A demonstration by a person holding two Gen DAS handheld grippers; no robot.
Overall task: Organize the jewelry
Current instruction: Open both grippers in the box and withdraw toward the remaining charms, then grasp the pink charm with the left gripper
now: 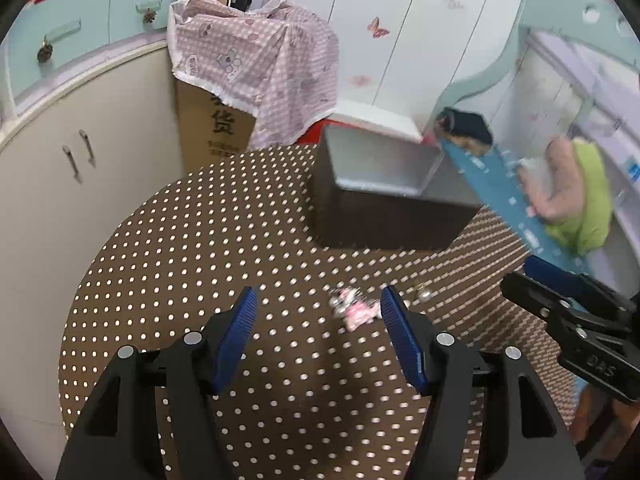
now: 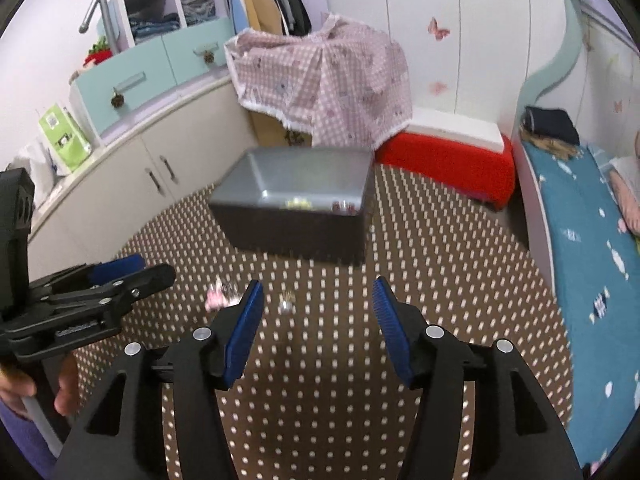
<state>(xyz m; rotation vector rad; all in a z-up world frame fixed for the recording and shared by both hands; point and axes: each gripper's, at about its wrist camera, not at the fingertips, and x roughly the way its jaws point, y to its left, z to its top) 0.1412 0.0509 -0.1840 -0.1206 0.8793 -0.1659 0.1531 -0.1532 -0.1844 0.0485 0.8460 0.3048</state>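
Two grippers, left (image 1: 316, 308) and right (image 2: 318, 300), hang spread and empty over our dotted table (image 1: 200, 240). We see a pink piece (image 1: 358, 309) and a pearl piece (image 2: 286, 303) lying short of the box (image 2: 296, 216). Both are small; we judge a careless pinch could flick them away.

pink trinket (image 1: 356, 310) motion-blurred, box (image 2: 292, 216) contents unclear
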